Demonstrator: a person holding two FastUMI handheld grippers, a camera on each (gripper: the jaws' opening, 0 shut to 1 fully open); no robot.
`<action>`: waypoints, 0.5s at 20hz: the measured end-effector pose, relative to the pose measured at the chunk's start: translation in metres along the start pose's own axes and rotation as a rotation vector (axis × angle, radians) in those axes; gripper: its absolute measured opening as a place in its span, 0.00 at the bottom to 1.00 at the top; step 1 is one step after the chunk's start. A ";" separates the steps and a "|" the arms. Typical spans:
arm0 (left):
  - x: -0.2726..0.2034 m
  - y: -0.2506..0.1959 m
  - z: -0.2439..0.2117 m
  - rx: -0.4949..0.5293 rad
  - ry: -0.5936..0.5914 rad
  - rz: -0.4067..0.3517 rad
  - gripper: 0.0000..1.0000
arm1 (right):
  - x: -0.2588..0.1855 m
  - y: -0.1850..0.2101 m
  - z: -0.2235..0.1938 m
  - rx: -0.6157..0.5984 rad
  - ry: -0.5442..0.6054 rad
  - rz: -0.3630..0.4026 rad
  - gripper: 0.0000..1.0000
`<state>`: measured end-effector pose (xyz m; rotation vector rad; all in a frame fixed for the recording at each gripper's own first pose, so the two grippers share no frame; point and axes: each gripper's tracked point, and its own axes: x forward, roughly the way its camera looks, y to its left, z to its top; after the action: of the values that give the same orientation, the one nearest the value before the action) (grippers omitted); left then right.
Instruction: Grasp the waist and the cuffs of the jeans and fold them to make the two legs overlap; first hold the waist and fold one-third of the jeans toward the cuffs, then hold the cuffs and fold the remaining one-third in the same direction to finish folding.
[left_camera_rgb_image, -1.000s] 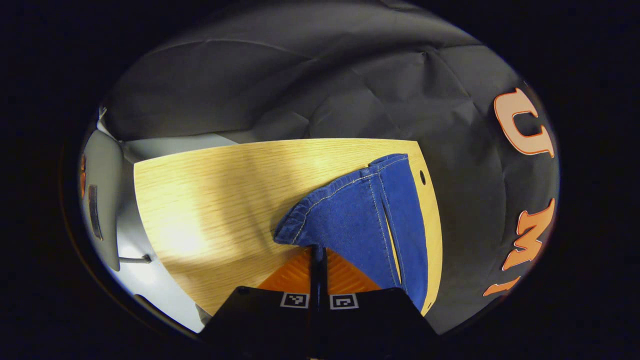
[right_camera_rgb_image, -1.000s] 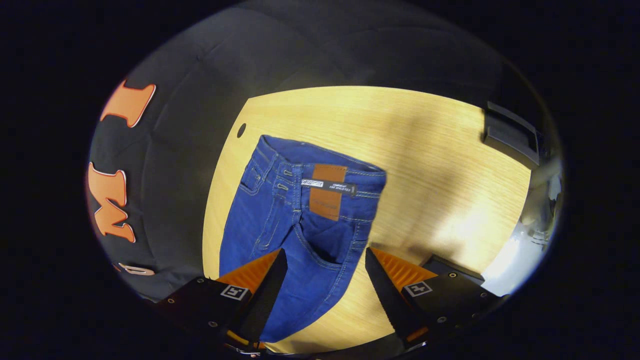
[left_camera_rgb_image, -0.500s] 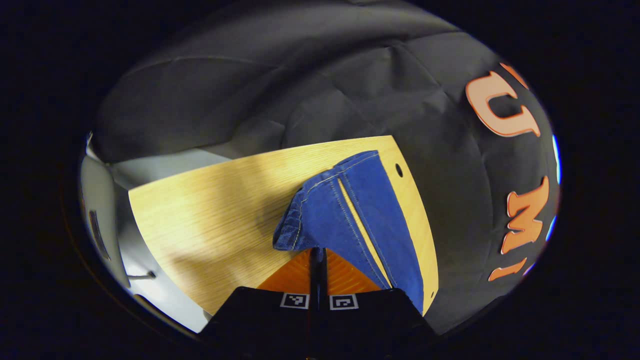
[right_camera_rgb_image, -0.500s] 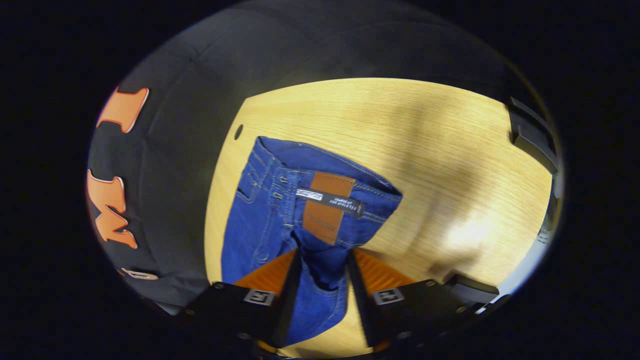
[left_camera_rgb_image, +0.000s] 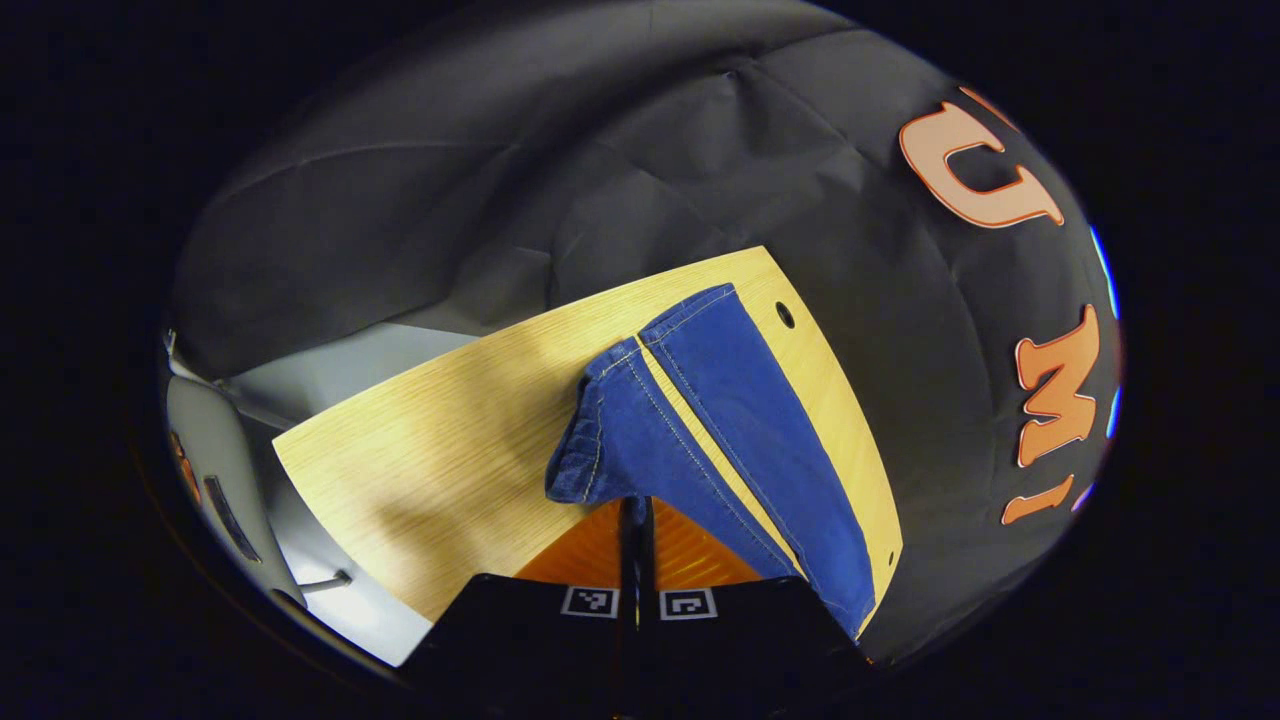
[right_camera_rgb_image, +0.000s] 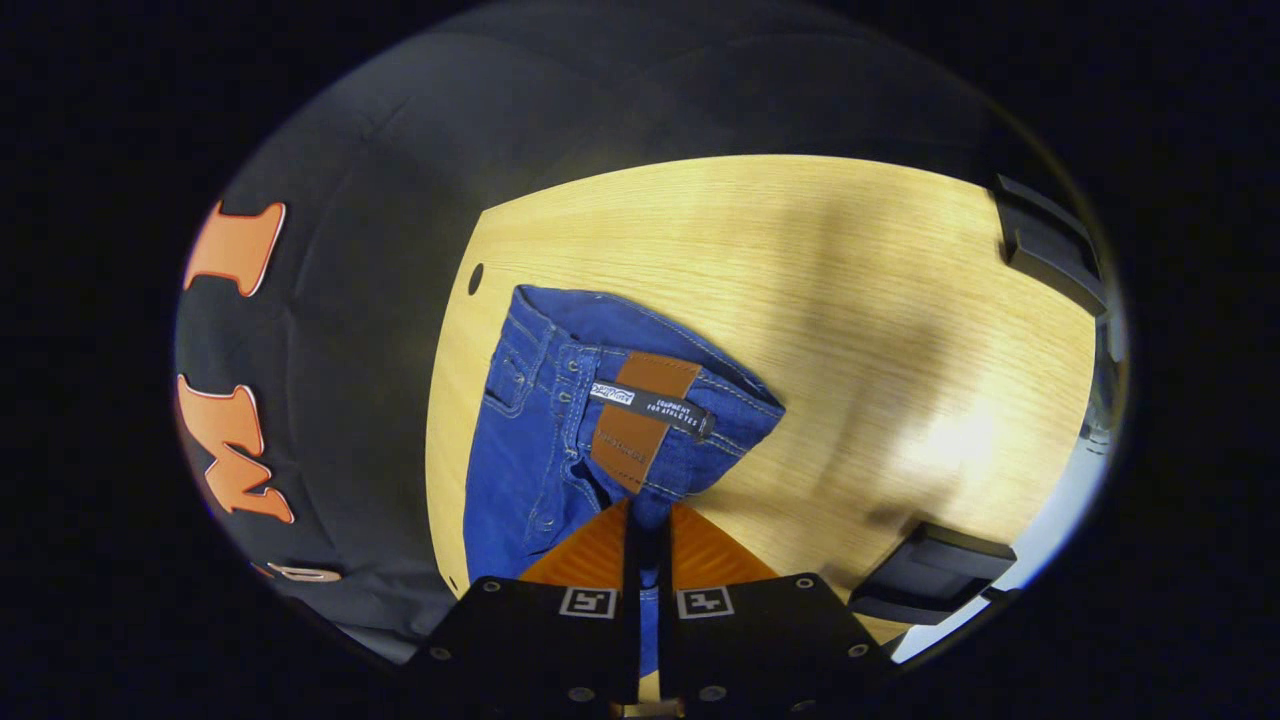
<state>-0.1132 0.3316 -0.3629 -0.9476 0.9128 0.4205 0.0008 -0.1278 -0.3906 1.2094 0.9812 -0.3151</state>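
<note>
**One pair of jeans, two grippers clamped on it**

In the left gripper view, the left gripper has its two fingers pressed together on the blue denim of one cuff, which is lifted and bunched just above the fingertips. Two legs of the jeans run away from it along the right side of the wooden table, with a thin strip of bare wood showing between them. One small round hole sits in the tabletop near the far cuff.

In the right gripper view, the right gripper is closed to a narrow slit with a fold of denim pinched between both fingers, just below the waist. One brown leather patch lies at the waistband, crossed by one dark label strip. The jeans lie near the table's left edge. Two dark brackets sit at the right edge.
</note>
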 end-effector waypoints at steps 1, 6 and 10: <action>-0.001 0.004 -0.002 0.004 0.010 0.007 0.00 | -0.003 0.002 0.001 -0.011 -0.006 0.005 0.08; -0.011 0.024 -0.016 0.148 0.121 0.061 0.01 | 0.000 0.015 -0.002 -0.014 0.009 -0.001 0.08; -0.013 0.025 -0.016 0.158 0.128 0.092 0.00 | -0.009 0.020 0.000 -0.016 0.005 0.003 0.08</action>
<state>-0.1448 0.3324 -0.3690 -0.7962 1.0936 0.3629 0.0088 -0.1227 -0.3707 1.1976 0.9850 -0.3016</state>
